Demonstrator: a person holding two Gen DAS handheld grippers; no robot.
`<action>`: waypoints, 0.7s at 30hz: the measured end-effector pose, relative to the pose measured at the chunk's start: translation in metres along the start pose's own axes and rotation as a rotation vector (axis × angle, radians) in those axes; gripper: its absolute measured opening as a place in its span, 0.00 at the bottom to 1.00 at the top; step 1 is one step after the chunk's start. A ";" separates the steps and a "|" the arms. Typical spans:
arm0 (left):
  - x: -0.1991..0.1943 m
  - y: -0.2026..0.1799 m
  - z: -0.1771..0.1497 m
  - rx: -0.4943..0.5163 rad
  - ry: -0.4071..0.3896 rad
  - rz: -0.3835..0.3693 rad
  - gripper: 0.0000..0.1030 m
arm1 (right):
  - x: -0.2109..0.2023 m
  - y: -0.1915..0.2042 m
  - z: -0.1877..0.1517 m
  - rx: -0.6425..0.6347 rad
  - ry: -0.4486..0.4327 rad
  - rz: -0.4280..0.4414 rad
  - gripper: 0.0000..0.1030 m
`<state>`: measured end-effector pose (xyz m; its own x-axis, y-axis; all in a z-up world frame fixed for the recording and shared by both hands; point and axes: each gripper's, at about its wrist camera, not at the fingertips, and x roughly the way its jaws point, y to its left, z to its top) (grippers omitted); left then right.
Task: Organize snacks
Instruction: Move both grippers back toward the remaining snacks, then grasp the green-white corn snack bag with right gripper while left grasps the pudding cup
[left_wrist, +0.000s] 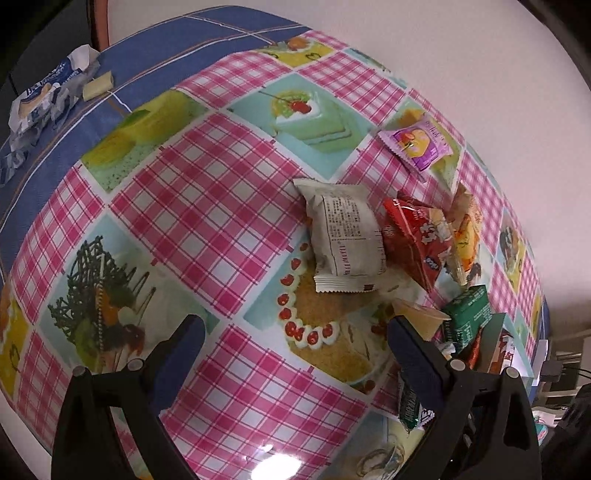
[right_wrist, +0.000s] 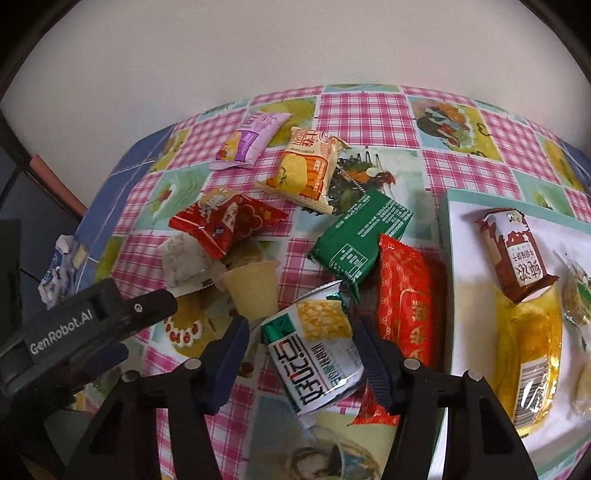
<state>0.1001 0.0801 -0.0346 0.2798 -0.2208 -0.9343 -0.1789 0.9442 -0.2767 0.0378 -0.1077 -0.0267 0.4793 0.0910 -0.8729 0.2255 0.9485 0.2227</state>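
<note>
Right gripper (right_wrist: 301, 339) spread wide around a white-and-green snack packet (right_wrist: 316, 354), left gripper (left_wrist: 295, 332) wide and empty over the tablecloth (left_wrist: 207, 206)

Taking the white tray (right_wrist: 465, 295) as landmark: the white-and-green packet lies just left of it between the right gripper's open fingers, with neither finger clearly touching it; a red-and-gold packet (right_wrist: 404, 295) lies against the tray's left edge, a green packet (right_wrist: 360, 236) beyond that, then a jelly cup (right_wrist: 255, 290), a red packet (right_wrist: 225, 223), an orange chip packet (right_wrist: 306, 171) and a purple packet (right_wrist: 249, 142) farther left; on the tray sit a brown packet (right_wrist: 515, 254) and a yellow packet (right_wrist: 528, 358); the left gripper hovers well left of the tray, near a white packet (left_wrist: 343, 232)
</note>
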 end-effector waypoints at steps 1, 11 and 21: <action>0.002 0.000 0.000 -0.003 0.005 -0.002 0.96 | 0.003 -0.001 0.000 0.005 0.005 0.000 0.61; 0.007 0.003 0.007 -0.024 0.014 -0.023 0.96 | 0.014 0.014 -0.008 -0.058 0.074 0.017 0.60; 0.011 -0.002 0.005 0.007 0.019 -0.021 0.96 | 0.021 0.018 -0.013 -0.097 0.076 -0.038 0.52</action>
<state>0.1086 0.0767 -0.0426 0.2658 -0.2455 -0.9322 -0.1667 0.9408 -0.2953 0.0407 -0.0844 -0.0470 0.4056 0.0741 -0.9110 0.1572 0.9762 0.1494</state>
